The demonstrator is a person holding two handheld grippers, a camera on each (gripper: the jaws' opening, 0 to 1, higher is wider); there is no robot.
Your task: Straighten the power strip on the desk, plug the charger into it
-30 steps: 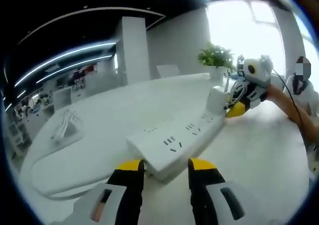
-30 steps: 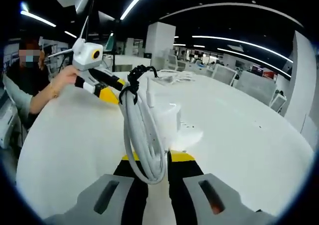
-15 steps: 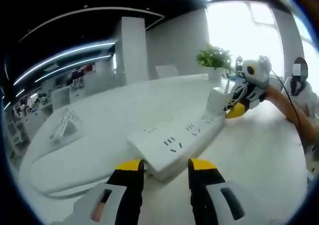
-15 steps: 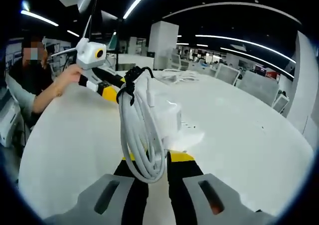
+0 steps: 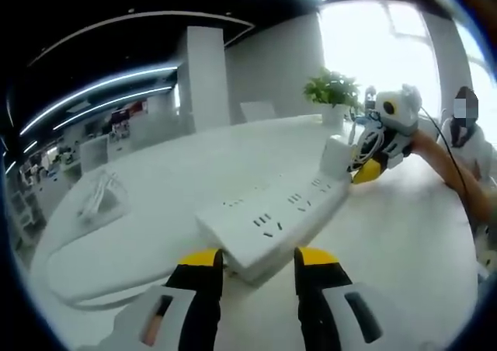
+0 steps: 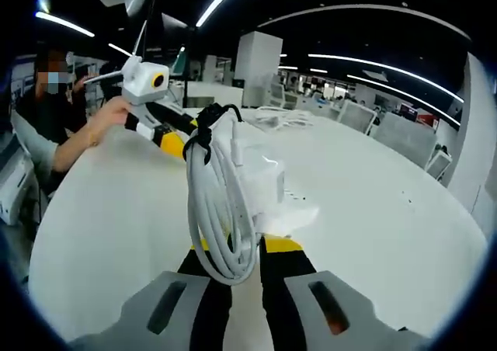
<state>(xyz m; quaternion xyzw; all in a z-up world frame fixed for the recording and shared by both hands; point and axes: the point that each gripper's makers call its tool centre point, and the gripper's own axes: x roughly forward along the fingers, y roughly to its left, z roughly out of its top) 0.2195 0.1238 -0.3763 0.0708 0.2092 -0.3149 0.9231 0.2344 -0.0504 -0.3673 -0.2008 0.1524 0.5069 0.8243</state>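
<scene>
Half done at best. Left gripper (image 5: 258,267), jaws spread, faces the near end of the power strip (image 5: 273,216) on the white desk (image 5: 171,188). Right gripper (image 6: 234,246) pinches the white charger (image 6: 256,176) with its coiled cable (image 6: 217,211), above the strip's far end; plugging in remains.

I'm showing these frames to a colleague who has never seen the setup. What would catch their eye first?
Probably the white charger with its coiled cable, held up by the right gripper over the far end of the power strip. Next, the long white strip itself, lying on the desk just ahead of the left gripper, whose jaws stand apart either side of its near end.
</scene>
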